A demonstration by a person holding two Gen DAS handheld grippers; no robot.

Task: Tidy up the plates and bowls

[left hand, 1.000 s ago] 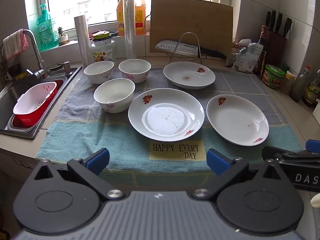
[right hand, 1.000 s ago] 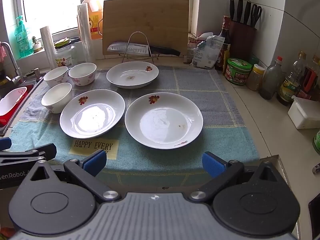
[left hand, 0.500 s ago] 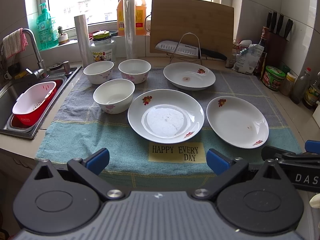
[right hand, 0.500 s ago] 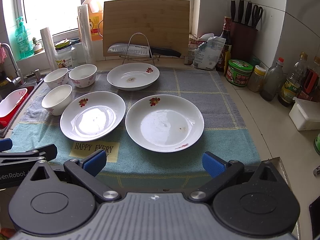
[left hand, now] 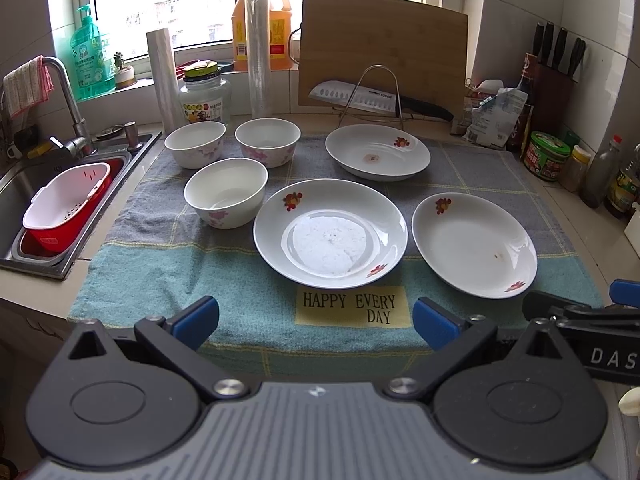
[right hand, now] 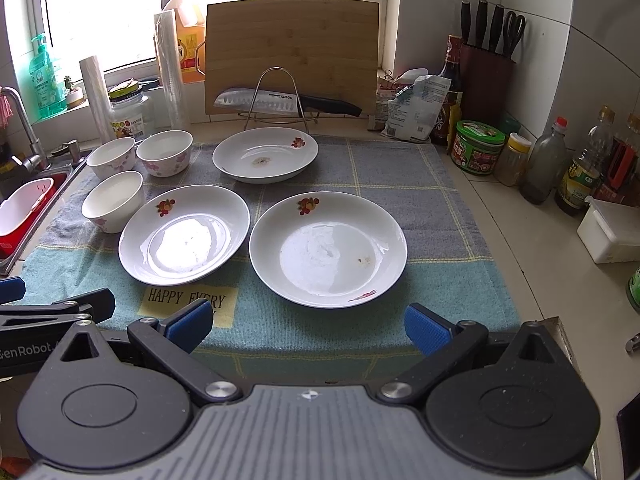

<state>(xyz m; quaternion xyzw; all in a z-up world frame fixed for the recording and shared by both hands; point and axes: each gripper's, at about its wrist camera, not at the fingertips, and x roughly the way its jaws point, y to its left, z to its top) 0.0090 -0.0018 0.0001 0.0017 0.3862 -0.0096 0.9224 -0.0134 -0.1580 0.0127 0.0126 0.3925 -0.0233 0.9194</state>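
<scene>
Kitchen bench, towel-covered (left hand: 168,280): three plates (left hand: 330,233) and three bowls (left hand: 226,192) lay just ahead of both tools, left tool (left hand: 316,316) and right tool (right hand: 306,322) gaped apart, empty. Glossy rims could slip, chip neighbours.

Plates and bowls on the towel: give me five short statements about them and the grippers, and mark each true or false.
1. Three bowls stand on the towel, none stacked. True.
2. The three plates are stacked. False: the plates lie apart, side by side.
3. The left gripper holds a bowl. False: its fingers are open and hold nothing.
4. The right gripper is open, short of the near plate. True.
5. The knife lies on a plate. False: it rests on the wire rack before the cutting board.
</scene>
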